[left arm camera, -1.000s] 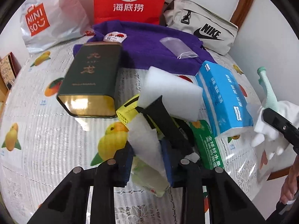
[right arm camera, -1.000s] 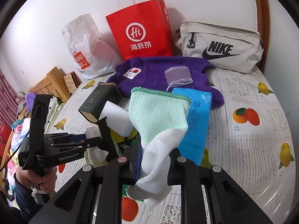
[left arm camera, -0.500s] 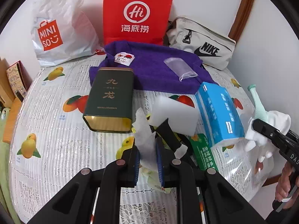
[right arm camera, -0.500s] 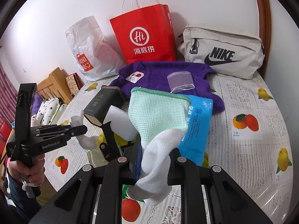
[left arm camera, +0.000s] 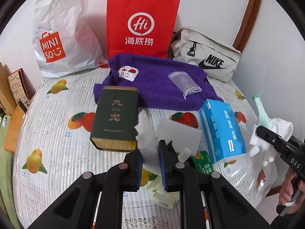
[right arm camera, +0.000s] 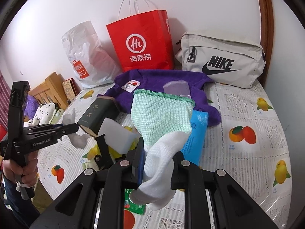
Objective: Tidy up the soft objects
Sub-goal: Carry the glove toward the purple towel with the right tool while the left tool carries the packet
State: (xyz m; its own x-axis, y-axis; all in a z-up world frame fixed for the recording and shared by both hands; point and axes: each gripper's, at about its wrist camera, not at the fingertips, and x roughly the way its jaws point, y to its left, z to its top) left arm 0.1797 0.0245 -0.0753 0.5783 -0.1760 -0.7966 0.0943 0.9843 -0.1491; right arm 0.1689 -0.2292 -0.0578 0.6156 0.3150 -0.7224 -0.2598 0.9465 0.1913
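Nearest to us, our left gripper (left arm camera: 150, 164) has its fingers clenched on a crumpled white tissue (left arm camera: 145, 133), held clear above the desk (left arm camera: 57, 152) near its front edge. Our right gripper (right arm camera: 157, 167) grasps a white and mint sock (right arm camera: 162, 122), which hangs loose over the desk's right side.

Just beyond lie a white foam block (left arm camera: 179, 133), a dark green tin (left arm camera: 116, 118) and a blue tissue pack (left arm camera: 222, 129). Toward the back edge sits a purple towel (left arm camera: 152, 84), then a red paper bag (left arm camera: 141, 24), a white plastic bag (left arm camera: 61, 34) and a grey pouch (left arm camera: 207, 55) against the wall.

The tissue is thin, so we judge it could tear or slip free if pulled quickly. The sock's dangling toe could snag the foam block or the tissue pack and drag them.

Compared with a second ago, our left gripper sits higher, its fingers have narrowed on the tissue, and the tin and foam block look farther below. The sock grip is unchanged.
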